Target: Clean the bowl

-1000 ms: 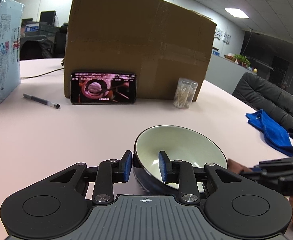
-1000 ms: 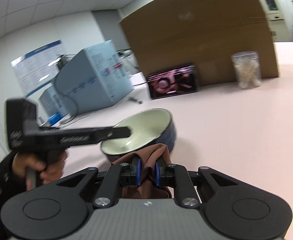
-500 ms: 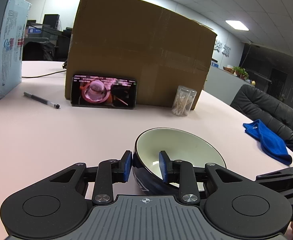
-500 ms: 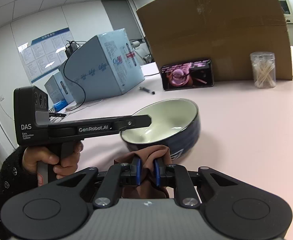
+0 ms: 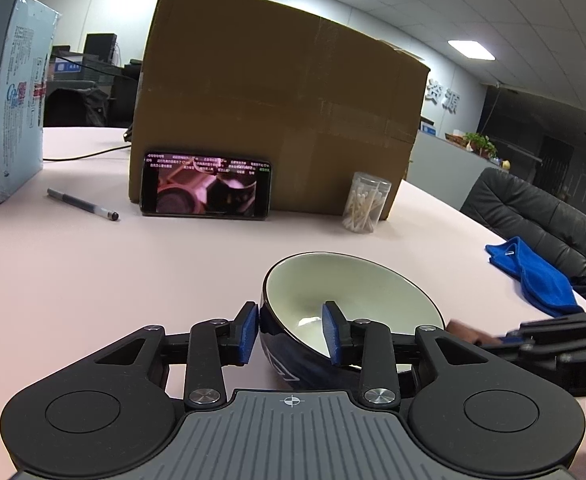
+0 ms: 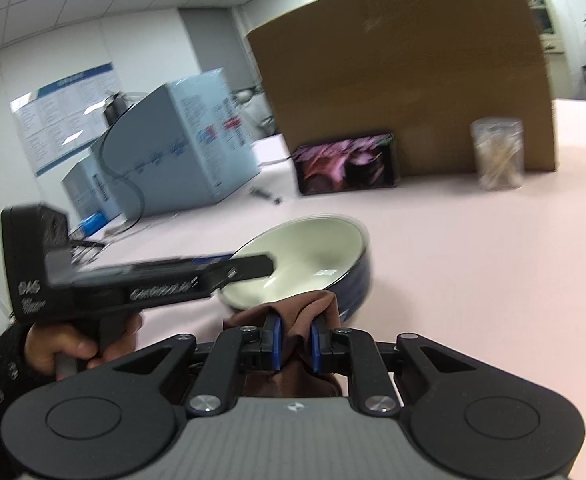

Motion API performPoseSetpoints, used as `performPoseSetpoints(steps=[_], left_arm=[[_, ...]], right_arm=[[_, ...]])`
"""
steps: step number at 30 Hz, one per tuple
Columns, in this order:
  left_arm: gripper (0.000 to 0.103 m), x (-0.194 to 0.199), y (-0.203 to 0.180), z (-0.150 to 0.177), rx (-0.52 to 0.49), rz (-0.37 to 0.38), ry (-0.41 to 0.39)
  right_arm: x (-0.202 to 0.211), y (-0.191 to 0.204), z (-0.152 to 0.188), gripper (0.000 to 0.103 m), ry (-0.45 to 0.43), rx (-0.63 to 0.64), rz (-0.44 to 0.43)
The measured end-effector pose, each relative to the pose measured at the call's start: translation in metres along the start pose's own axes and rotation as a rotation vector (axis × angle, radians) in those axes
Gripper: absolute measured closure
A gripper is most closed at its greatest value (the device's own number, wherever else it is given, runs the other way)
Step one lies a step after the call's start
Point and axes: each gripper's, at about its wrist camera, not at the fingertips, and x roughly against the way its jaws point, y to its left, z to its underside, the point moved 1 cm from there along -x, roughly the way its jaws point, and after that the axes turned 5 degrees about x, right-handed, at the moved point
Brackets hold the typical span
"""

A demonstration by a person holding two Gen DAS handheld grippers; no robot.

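Note:
A dark blue bowl (image 5: 345, 292) with a pale inside is tilted above the pink table (image 5: 133, 264). My left gripper (image 5: 291, 332) is shut on the bowl's near rim, one pad outside and one inside. In the right wrist view the bowl (image 6: 313, 256) sits just ahead, with the left gripper reaching in from the left. My right gripper (image 6: 295, 342) is shut on a brown cloth (image 6: 293, 312) that bunches up against the bowl's near wall. The cloth's tip also shows in the left wrist view (image 5: 463, 330).
A big cardboard box (image 5: 277, 100) stands at the back with a phone (image 5: 205, 186) leaning on it and a jar of cotton swabs (image 5: 365, 202) beside it. A pen (image 5: 81, 204) and a blue carton (image 5: 5, 96) lie left. A blue cloth (image 5: 533, 276) lies right.
The right gripper with the brown cloth has moved up against the bowl's near side. The bowl stays held and tilted in the left gripper.

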Motion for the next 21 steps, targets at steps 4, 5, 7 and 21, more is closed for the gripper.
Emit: performPoseSetpoints(steps=[4, 5, 7, 21], left_arm=[[0.071, 0.000, -0.001, 0.000, -0.005, -0.003, -0.001], [0.070, 0.000, -0.001, 0.000, -0.005, -0.003, -0.001], [0.071, 0.000, -0.001, 0.000, -0.004, -0.002, -0.001], [0.070, 0.001, 0.000, 0.000, 0.001, 0.001, -0.002]], right_arm=[[-0.004, 0.005, 0.003, 0.084, 0.011, 0.026, -0.005], [-0.006, 0.007, 0.004, 0.084, 0.018, 0.035, -0.010], [-0.009, 0.011, 0.005, 0.085, 0.032, 0.047, -0.026], [0.001, 0.010, 0.001, 0.087, -0.020, 0.028, -0.051]])
